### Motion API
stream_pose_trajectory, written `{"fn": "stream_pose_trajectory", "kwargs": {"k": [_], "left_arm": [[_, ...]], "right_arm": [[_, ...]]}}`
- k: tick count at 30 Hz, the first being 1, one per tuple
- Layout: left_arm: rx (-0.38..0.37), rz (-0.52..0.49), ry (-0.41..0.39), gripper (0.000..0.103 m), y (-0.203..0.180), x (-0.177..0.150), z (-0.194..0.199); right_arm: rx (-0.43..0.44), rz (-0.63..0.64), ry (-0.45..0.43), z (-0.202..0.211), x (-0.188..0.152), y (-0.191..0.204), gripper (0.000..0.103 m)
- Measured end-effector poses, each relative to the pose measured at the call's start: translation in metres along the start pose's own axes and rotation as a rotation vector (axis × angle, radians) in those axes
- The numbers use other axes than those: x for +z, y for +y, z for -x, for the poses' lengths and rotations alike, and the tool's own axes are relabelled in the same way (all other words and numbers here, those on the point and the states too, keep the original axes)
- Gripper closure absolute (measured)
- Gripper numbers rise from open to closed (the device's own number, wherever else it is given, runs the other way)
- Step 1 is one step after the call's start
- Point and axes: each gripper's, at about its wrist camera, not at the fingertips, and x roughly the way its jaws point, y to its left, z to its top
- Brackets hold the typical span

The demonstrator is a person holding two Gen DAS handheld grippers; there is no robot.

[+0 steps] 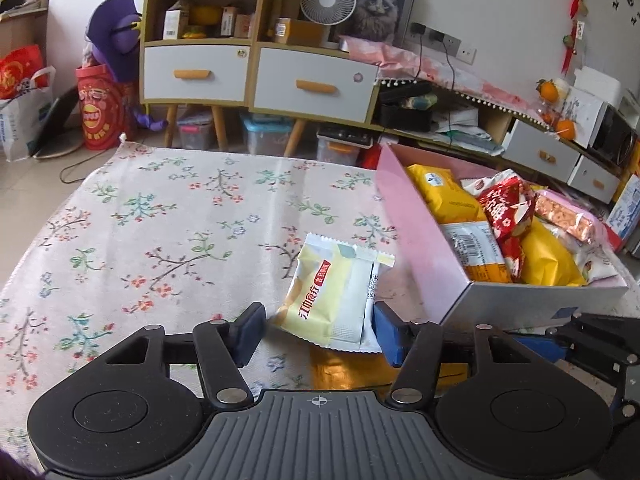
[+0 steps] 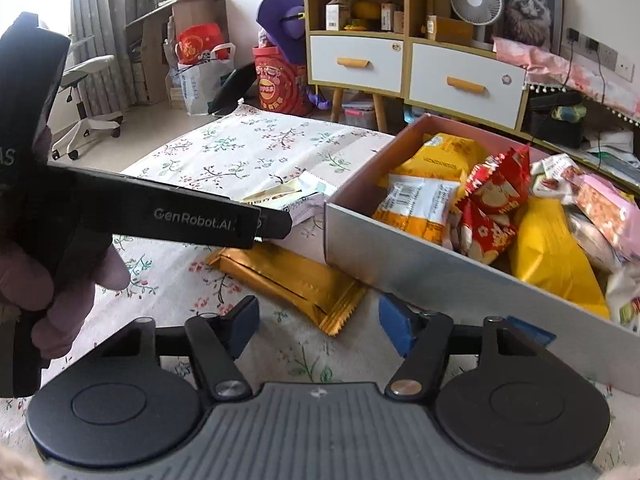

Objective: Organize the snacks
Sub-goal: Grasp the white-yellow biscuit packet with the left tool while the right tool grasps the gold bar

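- Nearest the right wrist camera, the right gripper (image 2: 318,324) points down at a gold-wrapped snack bar (image 2: 288,280) lying flat on the floral tablecloth (image 2: 256,140), touching or just beside the front wall of the box; its jaws stand partly apart on either side of the bar's serrated end, and the pads do not seem to press on it yet
- Likely the approach is made from the bar's free end because the box blocks the other side
- The left gripper (image 1: 318,332) has its jaws half open around the lower edge of a pale yellow snack packet (image 1: 336,292); the right pad touches it, while the left one looks slightly clear, so a firm hold cannot be told
- That packet lies on the cloth just beside the box's long pink wall
- The pink-lined box (image 1: 404,224) already holds many packets, piled loosely: yellow bags, an orange-and-white one, red ones and a pink one; the two snacks outside appear to be the last to go in
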Motion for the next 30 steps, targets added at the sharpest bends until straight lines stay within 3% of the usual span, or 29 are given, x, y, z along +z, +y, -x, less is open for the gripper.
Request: {"fn": "stream_pose_trajectory", "kwargs": {"k": [13, 21, 26, 30], "left_arm": [[0.107, -0.007, 0.045, 0.046, 0.043, -0.018, 0.040], [0.146, -0.040, 0.082, 0.046, 0.059, -0.032, 0.068], [0.143, -0.058, 0.082, 0.043, 0.066, -0.039, 0.075], [0.134, -0.066, 0.065, 0.024, 0.068, -0.040, 0.072]], "right_arm": [[0.076, 0.058, 0.011, 0.001, 0.005, 0.014, 0.053], [0.231, 0.111, 0.072, 0.011, 0.005, 0.033, 0.053], [0.178, 0.136, 0.053, 0.012, 0.005, 0.034, 0.048], [0.138, 0.149, 0.053, -0.001, 0.007, 0.032, 0.041]]}}
